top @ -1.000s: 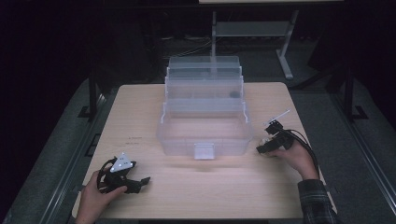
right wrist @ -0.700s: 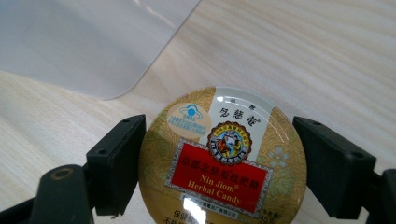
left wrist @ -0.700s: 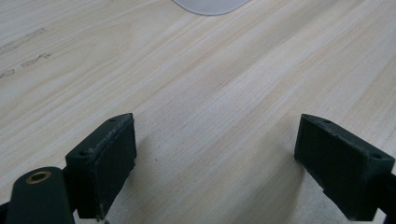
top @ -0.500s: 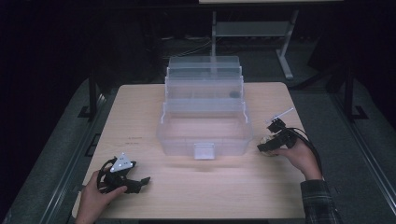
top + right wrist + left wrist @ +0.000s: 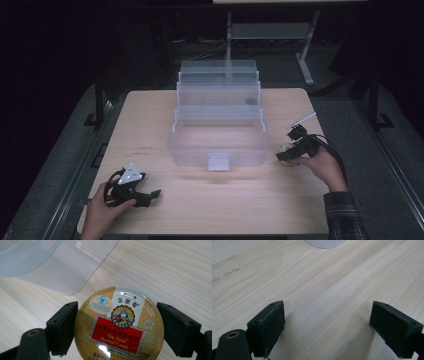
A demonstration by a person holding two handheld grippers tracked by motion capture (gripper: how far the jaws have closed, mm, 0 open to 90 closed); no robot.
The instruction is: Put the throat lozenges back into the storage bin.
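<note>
A round gold candy tin (image 5: 118,325) with a red label lies flat on the wooden table, and my right gripper (image 5: 117,331) is shut on it, a black pad pressed to each side. From above, that right gripper (image 5: 283,155) sits just right of the clear plastic box (image 5: 220,150), near its front right corner. The box is an open tiered organiser with stepped trays rising toward the back. My left gripper (image 5: 150,195) rests near the table's front left, and in its own view the left gripper (image 5: 327,327) is open over bare wood.
The wooden table (image 5: 150,125) has free room left of the box and along the front. A small dark item (image 5: 250,101) lies in an upper tray. A rounded clear corner of the box (image 5: 50,267) is close behind the tin.
</note>
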